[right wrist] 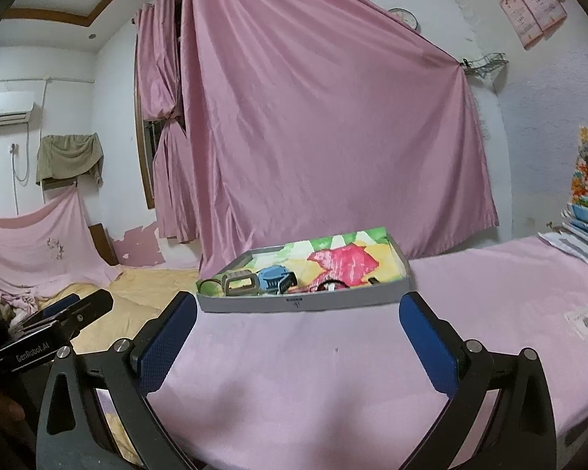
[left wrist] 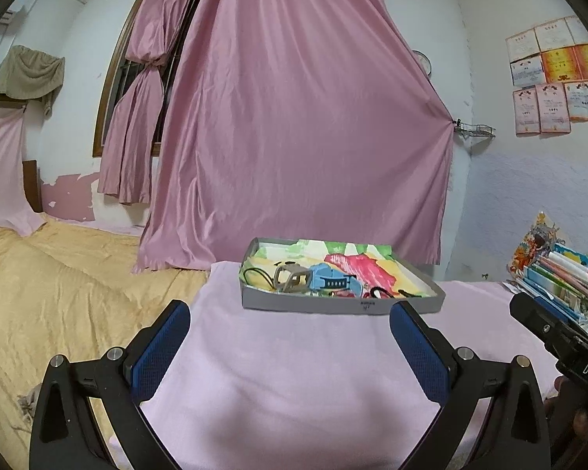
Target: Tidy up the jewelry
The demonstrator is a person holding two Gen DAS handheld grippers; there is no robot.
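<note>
Bedroom with white walls; a pink curtain (left wrist: 294, 125) hangs behind a counter covered by a pink cloth (left wrist: 294, 360). Left hand-held gripper (left wrist: 290, 323): jaws spread wide, nothing between the blue pads (left wrist: 156, 356), poised above the cloth just short of the tray. Right hand-held gripper (right wrist: 298, 319): likewise wide apart and empty, facing the same tray. Shallow grey cardboard tray (left wrist: 333, 305) sits on the cloth, lined with bright patterned paper. Inside, toward the near wall: a tan watch (left wrist: 290, 279), touching a blue watch (left wrist: 329, 280), with black cords and red pieces beside them. Stacked books (left wrist: 560, 278) stand at the right; a yellow bedspread (left wrist: 58, 293) lies left.
</note>
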